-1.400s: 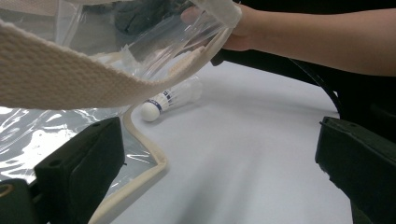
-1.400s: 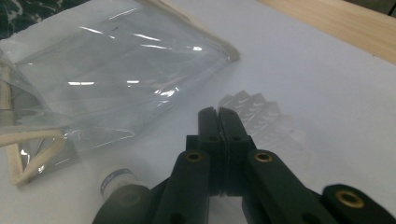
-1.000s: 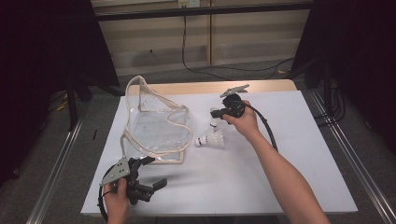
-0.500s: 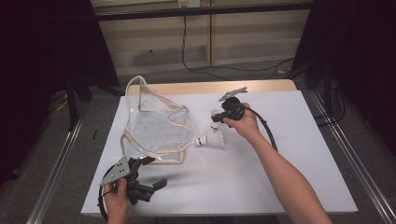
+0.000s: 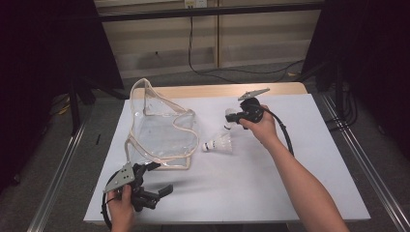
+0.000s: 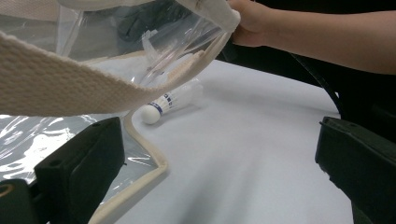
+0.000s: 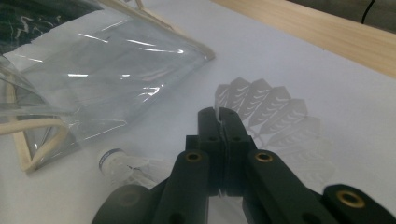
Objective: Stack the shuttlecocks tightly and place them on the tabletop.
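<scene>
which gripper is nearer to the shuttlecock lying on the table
Right. The right gripper hangs just beyond the lying shuttlecock, its jaws shut on a second shuttlecock. The left gripper sits open at the near edge, by the clear bag.

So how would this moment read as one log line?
right hand-held gripper: shut on shuttlecock | left hand-held gripper: open | second shuttlecock: on table

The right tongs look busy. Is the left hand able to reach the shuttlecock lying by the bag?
Probably yes: the left tongs stand open, and bare sheet runs from them to the shuttlecock, beside the bag.
</scene>
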